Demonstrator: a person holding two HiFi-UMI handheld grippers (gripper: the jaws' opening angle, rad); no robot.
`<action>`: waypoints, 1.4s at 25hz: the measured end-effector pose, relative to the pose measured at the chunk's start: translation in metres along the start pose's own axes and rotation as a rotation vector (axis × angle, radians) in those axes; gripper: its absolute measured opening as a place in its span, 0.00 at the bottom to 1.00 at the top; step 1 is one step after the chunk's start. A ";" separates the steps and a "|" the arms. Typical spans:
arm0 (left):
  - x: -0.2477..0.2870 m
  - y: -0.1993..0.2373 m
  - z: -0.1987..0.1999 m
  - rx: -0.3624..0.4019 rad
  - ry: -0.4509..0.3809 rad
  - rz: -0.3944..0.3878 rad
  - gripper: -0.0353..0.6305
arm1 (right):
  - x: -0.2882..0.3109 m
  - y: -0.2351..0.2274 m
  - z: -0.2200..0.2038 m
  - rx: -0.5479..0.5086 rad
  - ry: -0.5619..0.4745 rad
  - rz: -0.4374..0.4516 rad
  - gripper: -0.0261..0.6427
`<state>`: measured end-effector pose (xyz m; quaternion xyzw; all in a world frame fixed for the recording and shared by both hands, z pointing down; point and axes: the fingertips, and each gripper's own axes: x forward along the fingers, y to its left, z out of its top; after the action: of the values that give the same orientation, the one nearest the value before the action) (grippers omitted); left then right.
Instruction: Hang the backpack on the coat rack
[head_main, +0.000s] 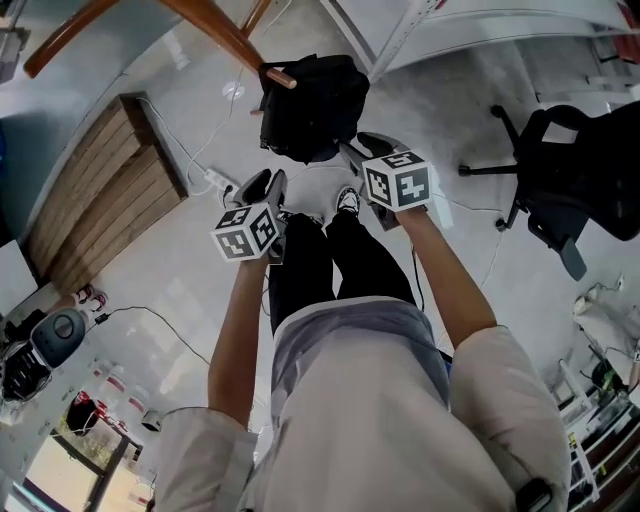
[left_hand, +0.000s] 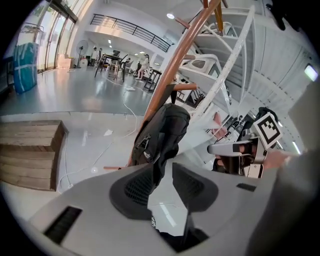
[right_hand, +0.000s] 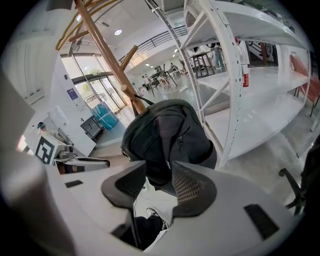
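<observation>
Head view: a black backpack (head_main: 312, 105) hangs from a peg (head_main: 280, 76) of the wooden coat rack (head_main: 215, 30), against the rack's slanted pole. A person (head_main: 360, 400) stands just short of the coat rack with both arms stretched towards it. The left claw (head_main: 266, 185) and the right claw (head_main: 365, 148) are raised on the near side of the rack, just below the bag's lower edge. A wooden platform (head_main: 100, 190) lies on the floor (head_main: 180, 270) to the left of the coat rack. An office chair (head_main: 570, 170) stands well off to the rack's right.

Left gripper view: the left claw stands at a narrow gap with nothing pinched between its pads. The bag shows beyond the tips, seen edge-on and hanging down from the coat rack's peg. The right claw is in view to the right of the rack. A white cable (left_hand: 127, 107) trails across the floor behind the rack.

Right gripper view: the right claw is also partly apart, and its pads press on nothing. The rounded bag fills the space just past the tips, up against the coat rack's pole. A white shelf (right_hand: 235, 60) rises to the right of the coat rack, and the left claw shows at the rack's left.
</observation>
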<state>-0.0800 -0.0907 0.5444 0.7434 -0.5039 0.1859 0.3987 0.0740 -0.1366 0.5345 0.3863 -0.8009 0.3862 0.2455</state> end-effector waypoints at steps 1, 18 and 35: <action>-0.004 -0.003 0.002 0.005 -0.002 -0.008 0.24 | -0.003 0.002 0.000 -0.008 0.001 0.007 0.28; -0.059 -0.055 0.039 0.039 -0.117 -0.042 0.09 | -0.082 0.048 0.024 -0.142 -0.067 0.100 0.16; -0.121 -0.085 0.064 -0.016 -0.266 -0.055 0.07 | -0.156 0.077 0.046 -0.233 -0.145 0.082 0.12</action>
<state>-0.0627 -0.0530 0.3890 0.7716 -0.5334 0.0707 0.3394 0.0976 -0.0759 0.3665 0.3488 -0.8711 0.2715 0.2141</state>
